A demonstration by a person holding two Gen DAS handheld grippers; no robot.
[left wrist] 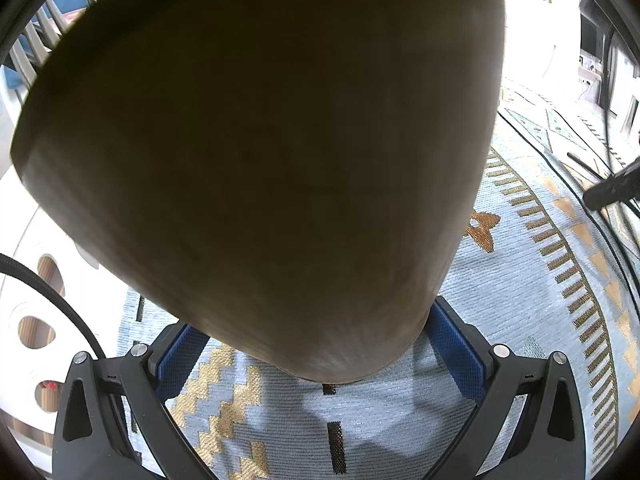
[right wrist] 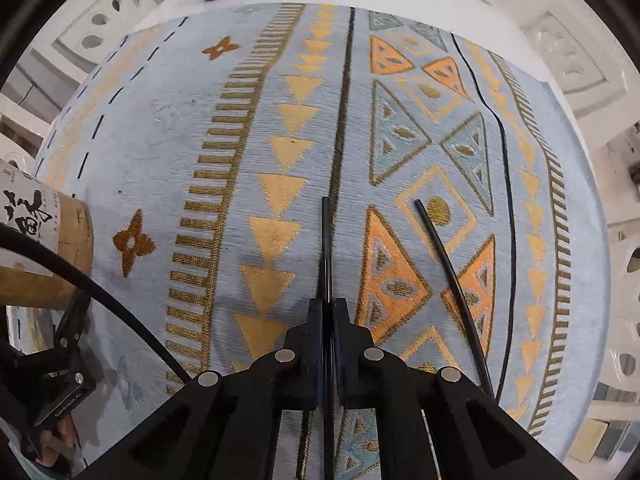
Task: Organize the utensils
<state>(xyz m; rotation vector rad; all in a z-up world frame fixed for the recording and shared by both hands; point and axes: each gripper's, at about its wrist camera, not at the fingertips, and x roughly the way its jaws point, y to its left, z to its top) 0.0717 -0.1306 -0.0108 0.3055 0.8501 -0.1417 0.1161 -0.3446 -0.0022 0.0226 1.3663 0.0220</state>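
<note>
The right gripper is clamped on a thin black chopstick, presumably to carry it to the round wooden holder, which the left gripper grips between blue pads to steady it. Only the right wrist view shows the second black chopstick lying loose on the patterned blue-and-gold cloth; the left view is mostly filled by the holder.

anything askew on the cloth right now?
Only the loose chopstick: it lies slanted on the patterned cloth, apart from its mate, which the right hand-held gripper has clamped. The left hand-held gripper holds the wooden holder.
</note>
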